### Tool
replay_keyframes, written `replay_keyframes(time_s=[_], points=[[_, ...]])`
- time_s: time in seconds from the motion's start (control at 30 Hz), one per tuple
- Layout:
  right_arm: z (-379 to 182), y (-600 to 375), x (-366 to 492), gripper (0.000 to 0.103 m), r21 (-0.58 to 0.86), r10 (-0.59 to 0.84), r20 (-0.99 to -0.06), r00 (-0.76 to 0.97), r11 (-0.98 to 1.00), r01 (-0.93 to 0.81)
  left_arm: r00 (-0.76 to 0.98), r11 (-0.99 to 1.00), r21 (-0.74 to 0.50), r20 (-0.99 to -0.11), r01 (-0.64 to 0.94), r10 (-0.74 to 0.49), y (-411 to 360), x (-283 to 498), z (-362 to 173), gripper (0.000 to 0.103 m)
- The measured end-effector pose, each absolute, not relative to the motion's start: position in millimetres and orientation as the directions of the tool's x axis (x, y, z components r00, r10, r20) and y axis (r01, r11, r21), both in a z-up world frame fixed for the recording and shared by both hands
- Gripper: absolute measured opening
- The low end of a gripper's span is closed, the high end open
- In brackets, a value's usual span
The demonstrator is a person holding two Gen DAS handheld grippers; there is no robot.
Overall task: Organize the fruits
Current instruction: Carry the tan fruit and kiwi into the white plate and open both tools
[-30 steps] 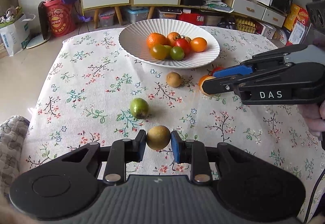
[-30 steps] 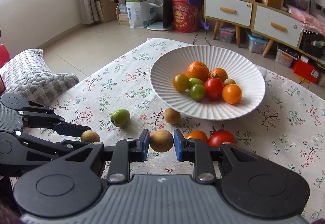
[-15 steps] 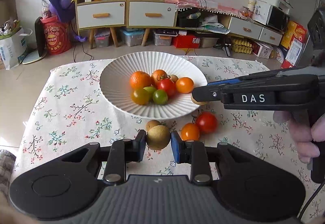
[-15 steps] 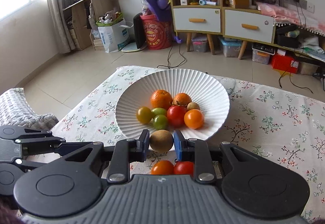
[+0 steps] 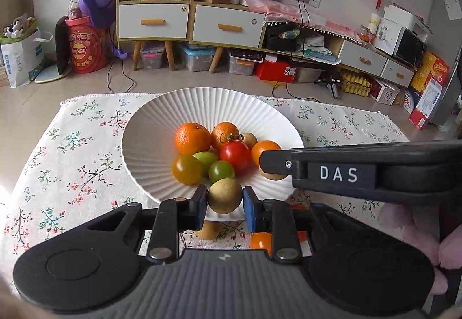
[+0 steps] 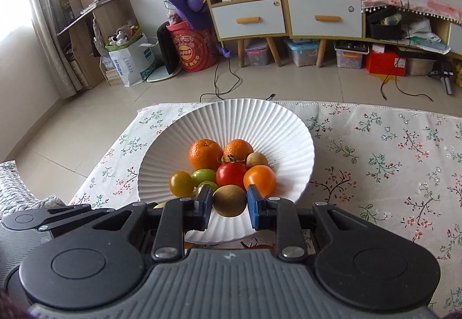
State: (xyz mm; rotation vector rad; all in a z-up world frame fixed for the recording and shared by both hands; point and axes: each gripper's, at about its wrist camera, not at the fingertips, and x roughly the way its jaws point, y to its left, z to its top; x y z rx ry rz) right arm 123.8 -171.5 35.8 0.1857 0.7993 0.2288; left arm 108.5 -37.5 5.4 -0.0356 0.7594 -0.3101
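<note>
In the left wrist view, low in the centre of the frame, we see our left claw (image 5: pixel 225 200) clenched on a brown round fruit (image 5: pixel 225 196), its blue-faced fingers (image 5: pixel 249 208) pressing the fruit from both sides above the near rim of the white ribbed bowl (image 5: pixel 150 128). The bowl sits on the floral-clothed worktop (image 5: pixel 72 163) and holds two oranges, a red tomato (image 5: pixel 235 153), an orange tomato, a yellow one and two green ones, bunched at its middle. Our right claw reaches in from the right edge of that frame, its black body marked DAS (image 5: pixel 338 173), and a second brown fruit (image 5: pixel 273 174) shows at its tip over the bowl's right side. The right wrist view confirms it: the right claw (image 6: pixel 229 201) grips that fruit (image 6: pixel 229 200) between both pads, low centre, above the bowl's near inner slope, just in front of the orange tomato (image 6: pixel 259 179). Below the left claw, a brown fruit (image 5: pixel 209 231) and an orange one (image 5: pixel 260 241) lie on the cloth, partly hidden.
</note>
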Motion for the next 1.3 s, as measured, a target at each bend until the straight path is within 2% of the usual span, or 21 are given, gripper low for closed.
replay_keyframes(time_s=[0.57,0.63,0.73,0.9,1.13,1.3], points=[[28,-177,128,0.023,0.270,0.246,-0.713,0.656,0.961,-0.067,0.656,0.949,-0.200,-0.687,0.245,-0.314,-47,124,-6,0.024],[30,-177,127,0.026,0.278,0.250,-0.709,0.660,0.958,-0.066,0.657,0.947,-0.208,-0.682,0.246,-0.321,-48,123,-5,0.026],[33,-177,126,0.027,0.284,0.259,-0.699,0.666,0.956,-0.074,0.657,0.943,-0.207,-0.678,0.261,-0.330,-50,120,-4,0.038],[36,-182,123,0.035,0.277,0.255,-0.695,0.672,0.958,-0.077,0.664,0.944,-0.163,-0.677,0.286,-0.318,-51,114,0,0.049],[44,-187,114,0.056,0.241,0.252,-0.673,0.695,0.964,-0.116,0.667,0.947,-0.145,-0.679,0.287,-0.306,-44,108,6,0.065],[46,-190,103,0.065,0.193,0.243,-0.673,0.699,0.970,-0.151,0.674,0.945,-0.114,-0.675,0.306,-0.300,-43,99,10,0.080]])
